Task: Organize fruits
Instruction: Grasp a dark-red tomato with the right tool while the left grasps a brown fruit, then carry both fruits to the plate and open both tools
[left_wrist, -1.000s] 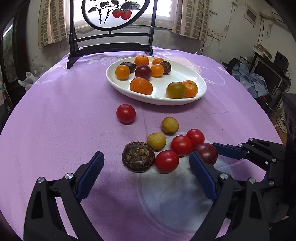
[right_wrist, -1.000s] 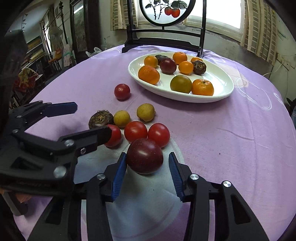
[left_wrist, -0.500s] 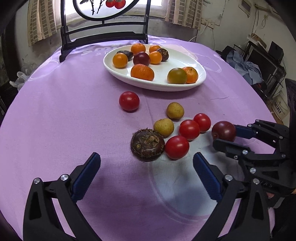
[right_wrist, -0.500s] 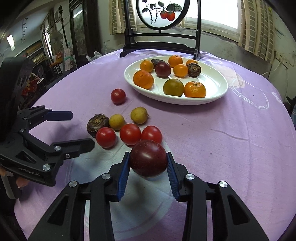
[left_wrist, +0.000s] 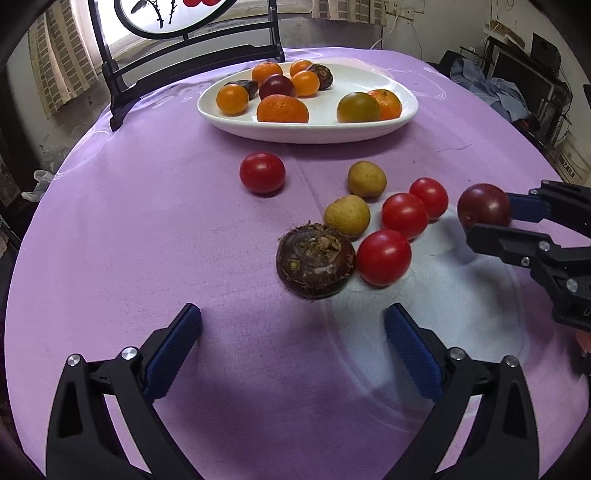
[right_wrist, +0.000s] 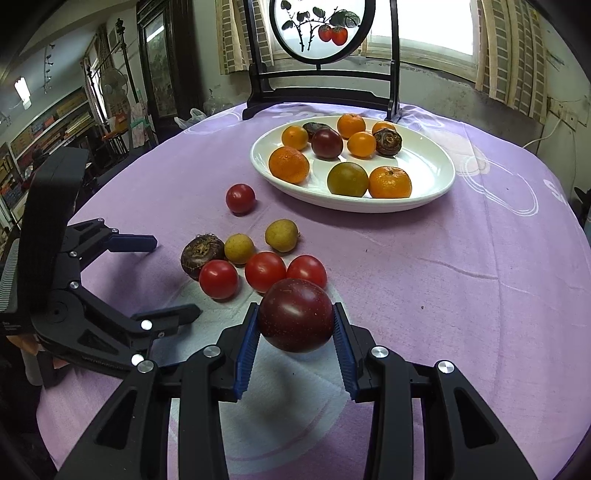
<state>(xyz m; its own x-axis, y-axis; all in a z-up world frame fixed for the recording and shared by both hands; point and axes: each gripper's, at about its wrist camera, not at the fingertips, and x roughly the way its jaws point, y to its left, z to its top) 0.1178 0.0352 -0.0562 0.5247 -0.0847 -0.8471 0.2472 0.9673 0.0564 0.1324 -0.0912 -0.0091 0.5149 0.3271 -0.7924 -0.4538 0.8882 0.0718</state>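
Now: right gripper (right_wrist: 295, 325) is clamped on the dark purple plum (right_wrist: 295, 320), pads pressed to both flanks, fruit apparently lifted just off the cloth. From that wrist view the white plate (right_wrist: 436, 184) lies toward 12 o'clock, well apart, with the loose tomatoes (right_wrist: 265, 271) between, so the carry likely runs straight ahead over them. Left gripper (left_wrist: 291, 343) hangs wide apart and empty, the brown water chestnut (left_wrist: 314, 267) at its 12 o'clock.

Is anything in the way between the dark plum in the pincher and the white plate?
Yes, a little. Three red tomatoes and two yellow fruits lie on the cloth between the plum, held in the right gripper, and the plate. Carried above them, it looks clear.
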